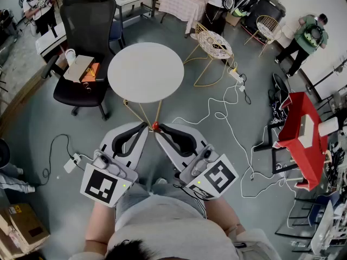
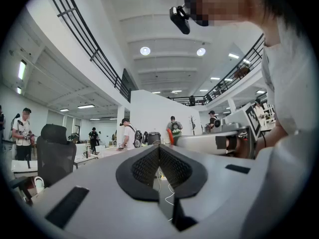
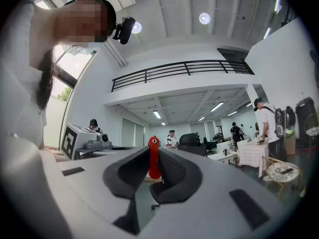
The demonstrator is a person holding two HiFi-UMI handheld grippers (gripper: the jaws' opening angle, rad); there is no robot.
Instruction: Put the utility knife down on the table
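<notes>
right gripper (image 3: 154, 151) clamps red utility knife (image 3: 153, 165); left gripper (image 2: 159, 152) closed

Red utility knife (image 3: 153, 159); white round table (image 1: 145, 72); black office chair (image 1: 87, 23); grey floor (image 1: 38, 118).

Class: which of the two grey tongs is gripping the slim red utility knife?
The right tongs: the slim red utility knife stands clamped between its jaws. The left tongs are shut on nothing.
</notes>
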